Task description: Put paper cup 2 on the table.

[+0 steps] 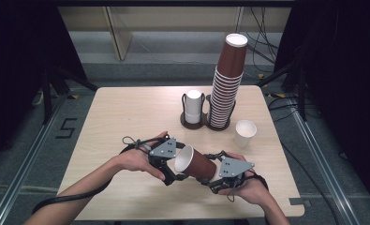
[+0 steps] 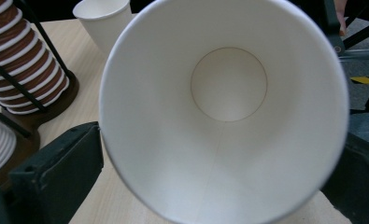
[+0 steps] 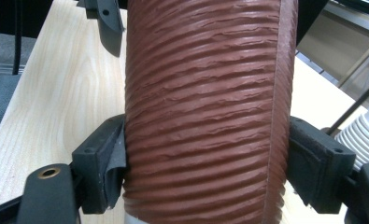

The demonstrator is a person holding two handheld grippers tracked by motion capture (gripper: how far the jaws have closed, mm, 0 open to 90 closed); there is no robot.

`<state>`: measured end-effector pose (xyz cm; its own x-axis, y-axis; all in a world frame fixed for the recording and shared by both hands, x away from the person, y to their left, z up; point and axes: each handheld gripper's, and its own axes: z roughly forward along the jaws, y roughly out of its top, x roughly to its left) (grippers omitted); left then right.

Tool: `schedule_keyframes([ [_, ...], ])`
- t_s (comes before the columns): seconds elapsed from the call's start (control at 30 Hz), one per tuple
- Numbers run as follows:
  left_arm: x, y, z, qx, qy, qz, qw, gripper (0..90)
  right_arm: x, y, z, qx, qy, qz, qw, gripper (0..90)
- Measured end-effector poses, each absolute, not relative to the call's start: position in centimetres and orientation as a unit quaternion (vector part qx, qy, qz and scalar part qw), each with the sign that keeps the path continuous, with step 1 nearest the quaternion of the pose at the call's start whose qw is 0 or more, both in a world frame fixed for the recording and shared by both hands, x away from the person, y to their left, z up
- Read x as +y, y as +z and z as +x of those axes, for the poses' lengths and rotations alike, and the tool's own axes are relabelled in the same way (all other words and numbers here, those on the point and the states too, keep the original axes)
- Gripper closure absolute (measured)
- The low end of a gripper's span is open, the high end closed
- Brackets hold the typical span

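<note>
A brown ribbed paper cup with a white inside lies level above the table's front, held between both grippers. My right gripper is shut on its base end; in the right gripper view the black pads press both sides of the ribbed wall. My left gripper is at the cup's mouth. In the left gripper view the white inside faces the camera, and both jaws sit tight against the rim's two sides.
On the light wooden table, a dark holder at the back carries a tall leaning stack of brown cups and a short stack of white cups. A single white cup stands upright to the right of it.
</note>
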<state>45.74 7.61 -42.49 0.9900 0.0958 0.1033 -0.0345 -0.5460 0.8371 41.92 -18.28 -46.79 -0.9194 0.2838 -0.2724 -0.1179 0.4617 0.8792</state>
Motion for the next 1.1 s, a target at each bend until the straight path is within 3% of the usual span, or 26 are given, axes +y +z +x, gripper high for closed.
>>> schedule_keyframes([
  [0.6,7.4,-42.7,45.9,0.011,0.045,0.873,0.485,6.9,-17.6,-46.9,42.0,0.838,0.511,0.036,0.189,23.0],
  [0.93,7.1,-41.5,45.3,-0.017,0.083,0.883,0.462,9.4,-17.1,-46.6,42.1,0.848,0.497,0.047,0.181,22.9],
  [1.1,7.0,-40.5,45.3,-0.034,0.131,0.904,0.407,9.4,-16.8,-46.7,42.3,0.858,0.471,0.072,0.191,14.8],
])
